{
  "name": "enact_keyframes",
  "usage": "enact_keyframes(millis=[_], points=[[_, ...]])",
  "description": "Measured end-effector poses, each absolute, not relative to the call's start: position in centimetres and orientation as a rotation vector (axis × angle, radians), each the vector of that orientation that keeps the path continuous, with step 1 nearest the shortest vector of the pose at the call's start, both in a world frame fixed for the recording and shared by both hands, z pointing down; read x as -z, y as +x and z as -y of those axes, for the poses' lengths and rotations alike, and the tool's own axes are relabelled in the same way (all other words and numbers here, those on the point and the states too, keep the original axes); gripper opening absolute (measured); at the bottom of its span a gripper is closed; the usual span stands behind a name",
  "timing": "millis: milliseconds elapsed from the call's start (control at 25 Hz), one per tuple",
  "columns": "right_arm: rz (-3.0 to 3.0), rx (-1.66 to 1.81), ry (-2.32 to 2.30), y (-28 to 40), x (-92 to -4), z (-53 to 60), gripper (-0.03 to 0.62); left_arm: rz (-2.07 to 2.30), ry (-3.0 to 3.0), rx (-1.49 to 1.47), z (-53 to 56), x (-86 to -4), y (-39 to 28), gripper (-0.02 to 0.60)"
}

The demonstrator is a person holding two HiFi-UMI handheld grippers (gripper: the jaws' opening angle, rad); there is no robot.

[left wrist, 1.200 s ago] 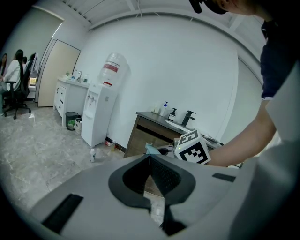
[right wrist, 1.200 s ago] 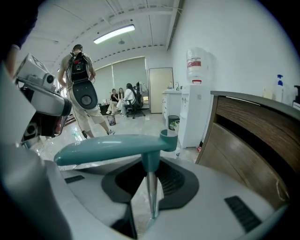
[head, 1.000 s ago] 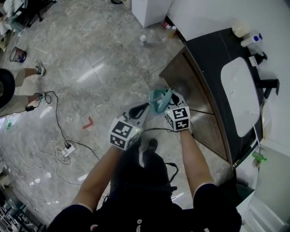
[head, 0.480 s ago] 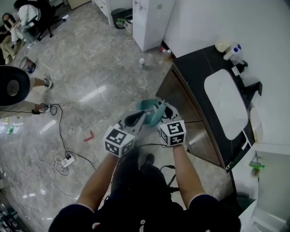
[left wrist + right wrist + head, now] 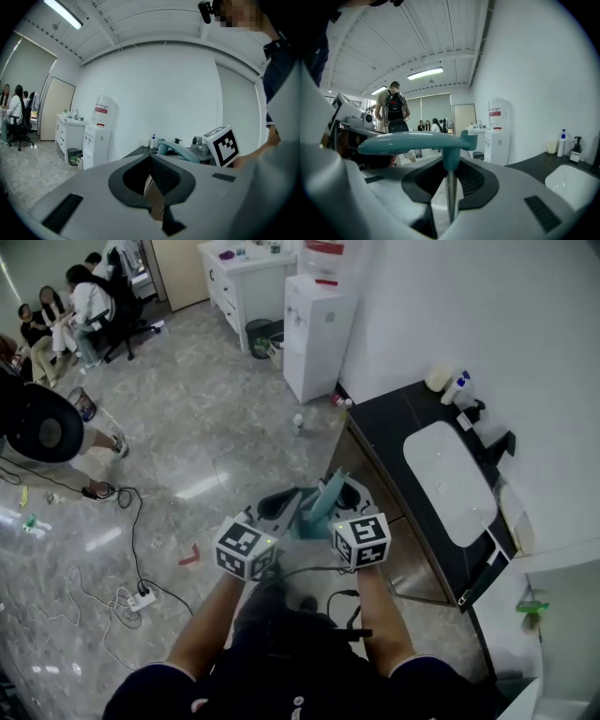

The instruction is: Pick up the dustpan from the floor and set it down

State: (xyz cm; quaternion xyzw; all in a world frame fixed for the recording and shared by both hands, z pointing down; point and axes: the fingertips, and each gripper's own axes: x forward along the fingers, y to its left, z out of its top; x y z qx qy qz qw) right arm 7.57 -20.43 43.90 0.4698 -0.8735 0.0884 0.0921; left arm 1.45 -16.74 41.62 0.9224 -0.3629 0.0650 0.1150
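Observation:
My right gripper (image 5: 343,500) is shut on the teal dustpan (image 5: 319,506), which hangs off the floor in front of me beside the counter. In the right gripper view the dustpan's teal handle (image 5: 410,139) lies crosswise above the jaws, and its thin stem runs down between the right gripper's pads (image 5: 451,187). My left gripper (image 5: 279,505) is just left of the dustpan, with its jaws together and nothing seen between them (image 5: 151,164). The left gripper view shows the dustpan's teal handle (image 5: 176,149) just beyond its jaws, beside the right gripper's marker cube (image 5: 222,146).
A black counter (image 5: 394,423) with a white sink (image 5: 450,479) and soap bottles (image 5: 457,387) runs along the right wall. A white water dispenser (image 5: 319,324) and a bin (image 5: 261,337) stand beyond it. Cables and a power strip (image 5: 141,596) lie on the floor at left. People (image 5: 42,427) are at far left.
Both grippers have risen together with the dustpan, higher off the floor. The head view has tilted up and shows more of the room.

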Motion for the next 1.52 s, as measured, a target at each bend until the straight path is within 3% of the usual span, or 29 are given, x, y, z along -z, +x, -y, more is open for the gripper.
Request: enact_keyframes(millis=[480,1520], points=[[2.673,-0.200,1.471,10.3,-38.0,14.5,0.094,1.082,2.773,-0.144,13.2,-37.1,3.5,0.014],[2.676,-0.189,1.491,12.2,-37.3,12.6,0.094,1.068,2.797,-0.136,11.3,-36.9,5.6,0.014]])
